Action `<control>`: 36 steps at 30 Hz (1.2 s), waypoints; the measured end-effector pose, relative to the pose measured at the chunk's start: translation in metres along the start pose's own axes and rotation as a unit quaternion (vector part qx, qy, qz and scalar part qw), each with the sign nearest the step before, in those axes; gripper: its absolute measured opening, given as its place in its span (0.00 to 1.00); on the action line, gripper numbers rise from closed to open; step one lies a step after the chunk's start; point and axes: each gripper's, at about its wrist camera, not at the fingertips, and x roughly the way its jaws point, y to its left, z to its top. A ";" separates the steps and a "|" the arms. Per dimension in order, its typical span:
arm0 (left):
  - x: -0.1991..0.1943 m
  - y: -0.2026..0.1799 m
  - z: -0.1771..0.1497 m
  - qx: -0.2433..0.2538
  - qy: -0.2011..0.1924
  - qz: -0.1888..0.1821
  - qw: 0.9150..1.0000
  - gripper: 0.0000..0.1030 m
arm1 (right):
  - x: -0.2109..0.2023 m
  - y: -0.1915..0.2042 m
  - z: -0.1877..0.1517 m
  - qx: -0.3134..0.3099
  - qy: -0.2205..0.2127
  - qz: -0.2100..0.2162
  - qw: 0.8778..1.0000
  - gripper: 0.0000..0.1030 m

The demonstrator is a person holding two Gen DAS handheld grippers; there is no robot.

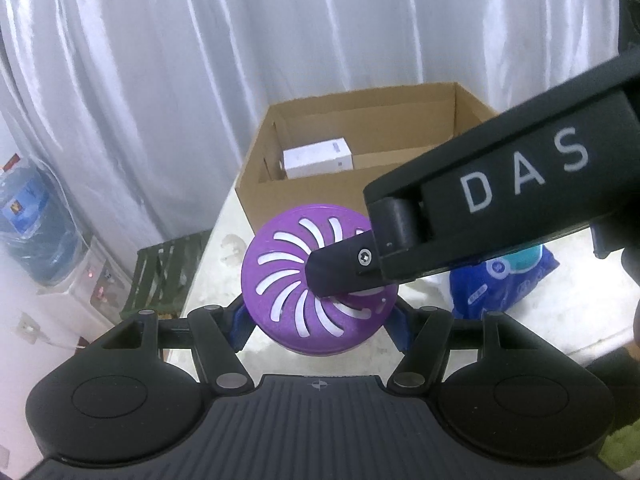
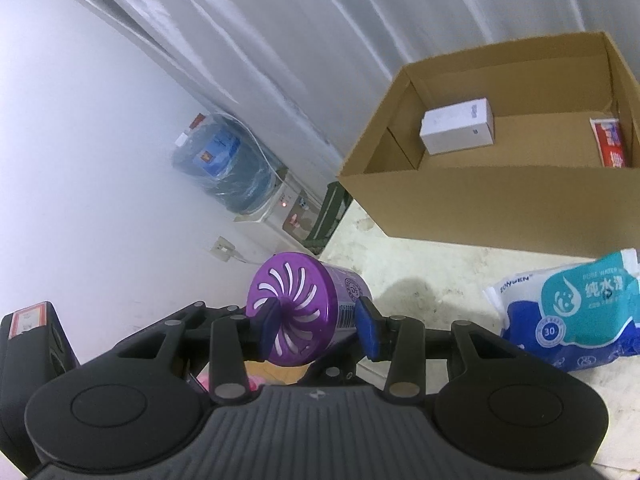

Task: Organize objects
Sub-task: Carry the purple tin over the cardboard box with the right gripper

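Observation:
A purple air-freshener can with a slotted swirl lid is held between both grippers above the table's left edge. My left gripper has its blue pads closed on the can's sides. My right gripper is closed on the same can, one pad over the lid and one on the body; in the left wrist view its black finger crosses the lid. An open cardboard box stands behind, holding a white carton and a red packet.
A blue and teal wet-wipes pack lies on the white table to the right. A water dispenser with a blue bottle and a dark green crate stand beyond the table's left edge. White curtains hang behind.

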 end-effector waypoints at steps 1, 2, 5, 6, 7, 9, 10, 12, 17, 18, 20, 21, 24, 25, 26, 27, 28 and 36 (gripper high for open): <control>-0.002 0.000 0.002 -0.001 -0.001 0.002 1.000 0.63 | -0.001 0.002 0.001 -0.002 -0.002 0.001 1.000 0.44; -0.003 0.001 0.003 -0.002 -0.003 0.003 1.000 0.63 | -0.003 0.003 0.002 -0.004 -0.003 0.001 1.000 0.44; -0.003 0.003 0.008 -0.001 -0.007 0.006 1.000 0.63 | -0.007 0.006 0.006 -0.007 -0.010 0.003 1.000 0.44; -0.004 0.003 0.011 -0.001 -0.009 0.006 1.000 0.63 | -0.008 0.007 0.008 -0.008 -0.013 0.004 1.000 0.44; -0.004 0.003 0.013 -0.001 -0.010 0.006 1.000 0.63 | -0.010 0.008 0.009 -0.008 -0.015 0.005 1.000 0.44; -0.003 0.004 0.018 -0.002 -0.013 0.004 1.000 0.63 | -0.013 0.008 0.013 -0.006 -0.020 0.005 1.000 0.44; -0.004 0.003 0.020 -0.001 -0.016 0.003 1.000 0.63 | -0.015 0.008 0.015 -0.006 -0.022 0.004 1.000 0.44; -0.006 0.002 0.024 0.000 -0.021 0.000 1.000 0.63 | -0.019 0.008 0.019 -0.007 -0.027 0.003 1.000 0.44; -0.005 0.000 0.036 0.005 -0.026 -0.005 1.000 0.63 | -0.030 0.008 0.029 -0.006 -0.041 0.001 0.999 0.45; -0.005 0.000 0.038 0.006 -0.026 -0.006 1.000 0.63 | -0.031 0.008 0.031 -0.006 -0.043 0.001 0.999 0.45; -0.005 0.001 0.041 0.007 -0.025 -0.007 1.000 0.63 | -0.033 0.008 0.034 -0.005 -0.046 0.000 0.999 0.45; -0.004 0.001 0.043 0.009 -0.026 -0.007 1.000 0.63 | -0.033 0.007 0.036 -0.005 -0.047 -0.001 0.999 0.45; -0.002 0.000 0.048 0.014 -0.025 -0.006 1.000 0.63 | -0.034 0.006 0.042 -0.002 -0.048 0.000 0.999 0.45; -0.001 0.000 0.049 0.015 -0.025 -0.005 1.000 0.63 | -0.034 0.005 0.044 -0.001 -0.049 0.000 0.999 0.45; -0.001 0.000 0.051 0.017 -0.025 -0.005 1.000 0.63 | -0.034 0.005 0.045 0.000 -0.049 0.000 0.999 0.45; 0.000 0.000 0.052 0.017 -0.025 -0.005 1.000 0.63 | -0.034 0.004 0.047 0.000 -0.050 0.000 0.999 0.45; 0.002 0.001 0.053 0.018 -0.025 -0.005 0.999 0.63 | -0.034 0.004 0.048 0.000 -0.050 0.000 0.999 0.45; 0.011 0.000 0.061 0.020 -0.024 -0.004 0.999 0.63 | -0.029 -0.001 0.060 0.002 -0.051 -0.005 0.999 0.45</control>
